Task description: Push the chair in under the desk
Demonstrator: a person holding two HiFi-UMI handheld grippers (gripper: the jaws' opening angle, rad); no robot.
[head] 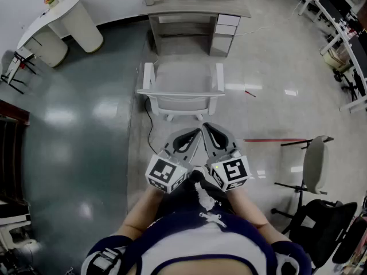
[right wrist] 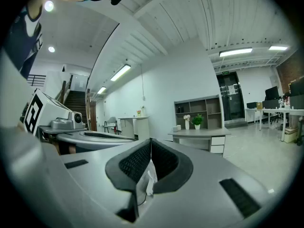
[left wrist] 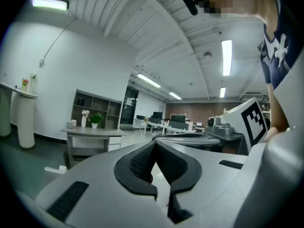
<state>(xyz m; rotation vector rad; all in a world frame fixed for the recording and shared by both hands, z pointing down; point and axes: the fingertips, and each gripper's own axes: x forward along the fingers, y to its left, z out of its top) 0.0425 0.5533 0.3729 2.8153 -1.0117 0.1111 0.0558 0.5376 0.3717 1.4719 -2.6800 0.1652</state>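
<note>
A white chair (head: 182, 90) stands pulled out from the grey desk (head: 195, 9), its back toward me. My left gripper (head: 199, 129) and right gripper (head: 204, 126) are held side by side just short of the chair's back, touching nothing. Both are shut with nothing between the jaws. In the left gripper view the shut tips (left wrist: 155, 142) point at the desk (left wrist: 92, 133). In the right gripper view the shut tips (right wrist: 151, 140) point at the desk (right wrist: 199, 133), and a bit of the white chair (right wrist: 148, 180) shows through the gap below them.
A drawer unit (head: 223, 34) sits under the desk's right end. A cable (head: 150, 132) runs over the floor left of the chair. Another chair (head: 312, 165) stands at the right, a white curved counter (head: 60, 19) at far left, office tables (head: 344, 33) at far right.
</note>
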